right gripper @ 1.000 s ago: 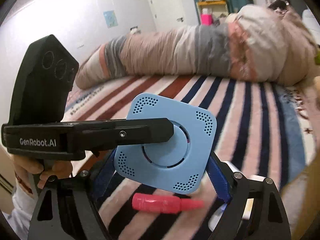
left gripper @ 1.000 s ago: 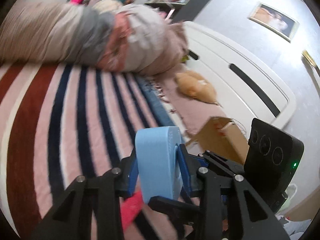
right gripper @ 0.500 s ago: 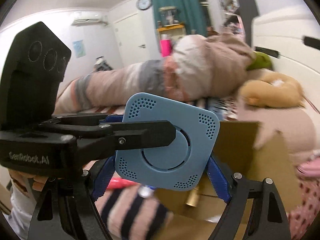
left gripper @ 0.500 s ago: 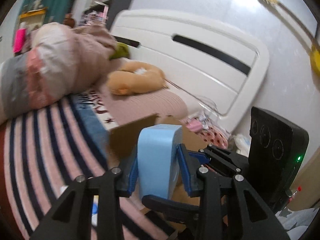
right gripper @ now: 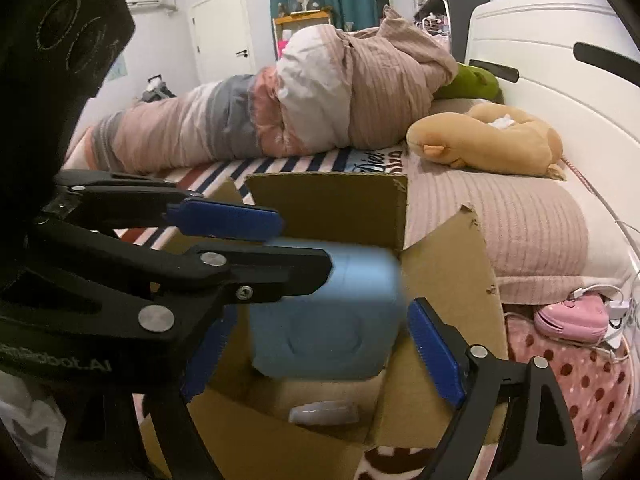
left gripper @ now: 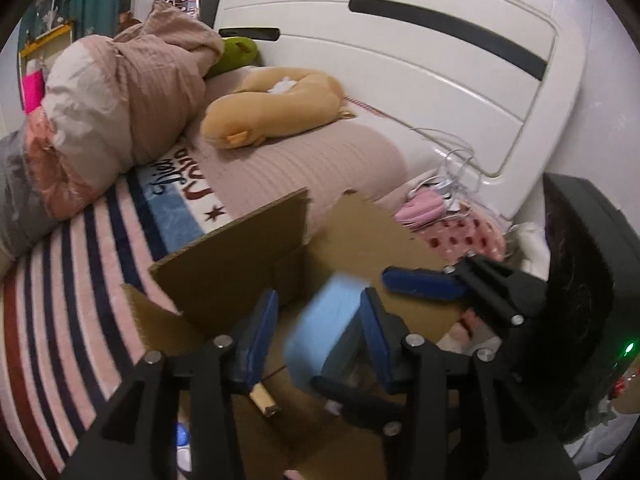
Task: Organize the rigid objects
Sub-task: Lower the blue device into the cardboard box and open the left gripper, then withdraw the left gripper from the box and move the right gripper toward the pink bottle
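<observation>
Here the light blue square device (right gripper: 340, 340), blurred, hangs over the open cardboard box (right gripper: 332, 204) on the bed, low in both wrist views near six o'clock. The right gripper (right gripper: 320, 320) has just been opening: its fingers stand spread, with a gap either side of the device between them. The left gripper (left gripper: 318, 300) has also just been opening; its fingers are apart, and the device lies against the pad on the three o'clock side only. Part of "Robot.AI" reads on the left gripper's body at eight o'clock. "Diet" shows on the bed cover (right gripper: 370, 160).
</observation>
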`<state>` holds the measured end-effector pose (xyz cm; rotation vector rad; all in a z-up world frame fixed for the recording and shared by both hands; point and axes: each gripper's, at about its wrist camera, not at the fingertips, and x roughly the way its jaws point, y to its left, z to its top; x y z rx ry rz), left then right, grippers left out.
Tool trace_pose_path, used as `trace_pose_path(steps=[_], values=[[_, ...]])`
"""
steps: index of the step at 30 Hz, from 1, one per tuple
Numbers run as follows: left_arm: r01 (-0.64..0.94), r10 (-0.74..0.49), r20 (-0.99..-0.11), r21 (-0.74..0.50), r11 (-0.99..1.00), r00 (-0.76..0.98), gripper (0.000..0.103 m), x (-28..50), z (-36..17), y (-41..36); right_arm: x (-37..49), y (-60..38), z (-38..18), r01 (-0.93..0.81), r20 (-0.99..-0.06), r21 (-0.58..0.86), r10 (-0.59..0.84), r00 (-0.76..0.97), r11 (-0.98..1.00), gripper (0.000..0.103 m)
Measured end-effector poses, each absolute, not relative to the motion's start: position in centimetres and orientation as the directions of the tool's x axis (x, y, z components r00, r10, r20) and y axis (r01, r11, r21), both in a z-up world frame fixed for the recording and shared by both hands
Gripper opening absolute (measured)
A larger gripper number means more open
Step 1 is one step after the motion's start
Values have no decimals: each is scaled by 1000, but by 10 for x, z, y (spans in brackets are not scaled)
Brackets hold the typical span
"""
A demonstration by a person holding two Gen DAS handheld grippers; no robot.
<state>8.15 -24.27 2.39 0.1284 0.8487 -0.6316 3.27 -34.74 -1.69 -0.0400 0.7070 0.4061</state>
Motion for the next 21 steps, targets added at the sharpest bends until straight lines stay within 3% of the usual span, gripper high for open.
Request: trace_pose_path(steps=[2, 8, 14, 21], values=[[567, -479, -720, -145, 811, 502, 55, 79, 28, -235, 32, -349, -17, -376, -637, 113, 358, 683, 920, 89], [540, -472, -666, -122, 833, 578, 66, 61, 55, -197, 18, -335, -7, -383, -627, 72, 341, 701, 921, 91], [449, -403, -612, -86, 889, 680, 69, 32, 78, -120, -9, -301, 21, -383, -544, 1, 322, 775, 924, 91], [273, -243, -597, -42, 961, 765, 71, 4, 62, -9, -32, -232, 44, -531, -501, 48, 481, 720, 846, 91]])
